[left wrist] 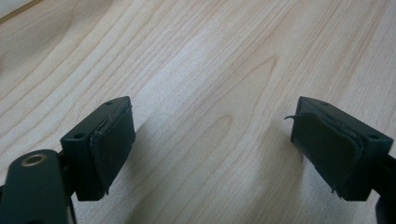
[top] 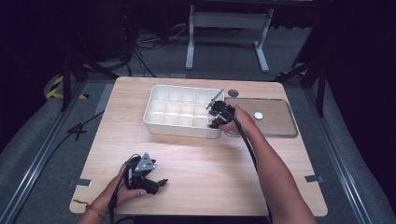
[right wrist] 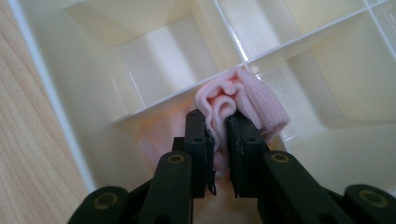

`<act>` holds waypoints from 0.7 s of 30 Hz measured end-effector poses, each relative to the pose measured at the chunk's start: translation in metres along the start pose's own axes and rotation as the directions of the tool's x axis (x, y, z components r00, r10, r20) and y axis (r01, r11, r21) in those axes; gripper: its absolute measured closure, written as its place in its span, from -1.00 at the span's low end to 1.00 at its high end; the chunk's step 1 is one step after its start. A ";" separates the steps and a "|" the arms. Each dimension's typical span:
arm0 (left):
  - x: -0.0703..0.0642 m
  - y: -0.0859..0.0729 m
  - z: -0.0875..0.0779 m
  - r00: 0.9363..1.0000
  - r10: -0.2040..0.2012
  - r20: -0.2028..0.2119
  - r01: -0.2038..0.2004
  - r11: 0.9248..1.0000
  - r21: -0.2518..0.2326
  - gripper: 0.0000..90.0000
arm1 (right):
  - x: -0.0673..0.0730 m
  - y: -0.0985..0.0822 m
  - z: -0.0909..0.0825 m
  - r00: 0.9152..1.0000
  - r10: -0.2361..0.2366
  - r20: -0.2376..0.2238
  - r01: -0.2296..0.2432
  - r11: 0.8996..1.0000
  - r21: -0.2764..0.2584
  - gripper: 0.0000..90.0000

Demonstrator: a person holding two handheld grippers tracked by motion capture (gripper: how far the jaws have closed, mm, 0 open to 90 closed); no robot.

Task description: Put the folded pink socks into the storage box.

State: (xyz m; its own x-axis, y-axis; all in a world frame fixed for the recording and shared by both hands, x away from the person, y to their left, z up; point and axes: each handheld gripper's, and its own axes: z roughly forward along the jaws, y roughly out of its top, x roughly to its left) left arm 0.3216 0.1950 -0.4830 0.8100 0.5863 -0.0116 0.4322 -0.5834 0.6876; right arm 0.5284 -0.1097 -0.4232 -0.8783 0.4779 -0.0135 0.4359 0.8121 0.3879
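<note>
A white divided tray [top: 159, 122] with several compartments stands at the table's far middle. My right gripper [top: 215, 120] reaches into its near right corner compartment, shut on a bunched pink cloth [right wrist: 243, 100]. In the right gripper view the cloth is pinched between the black pads [right wrist: 198, 140] and presses against a white divider [right wrist: 159, 100] of the tray. The pink cloth [top: 210, 122] shows faintly under the gripper from above. My left gripper [top: 161, 183] rests low over the bare wood near the front left, jaws wide apart with nothing between them; its pads [left wrist: 112, 142] hover over the tabletop.
A clear flat lid [top: 280, 123] lies right of the tray, with a small white round piece [top: 258, 115] on it. A dark round spot [top: 233, 93] sits behind the lid. A metal table frame [top: 229, 28] stands on the floor beyond the table.
</note>
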 end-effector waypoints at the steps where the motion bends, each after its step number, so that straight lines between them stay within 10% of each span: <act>1: 0.000 0.000 0.000 1.000 0.000 0.000 0.000 1.000 0.000 -0.69 | 0.000 0.000 0.000 1.000 0.000 0.000 0.000 1.000 0.000 0.76; 21: 0.001 0.001 0.000 1.000 0.006 0.006 -0.006 1.000 0.005 -0.70 | 0.003 -0.008 -0.032 0.999 0.040 0.034 -0.034 0.988 -0.148 0.55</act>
State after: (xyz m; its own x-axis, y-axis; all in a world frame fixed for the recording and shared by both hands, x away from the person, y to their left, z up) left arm 0.3225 0.1952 -0.4825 0.8151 0.5792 -0.0120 0.4291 -0.5898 0.6841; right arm 0.5159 -0.1259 -0.3968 -0.8531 0.5209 -0.0299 0.4316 0.7367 0.5206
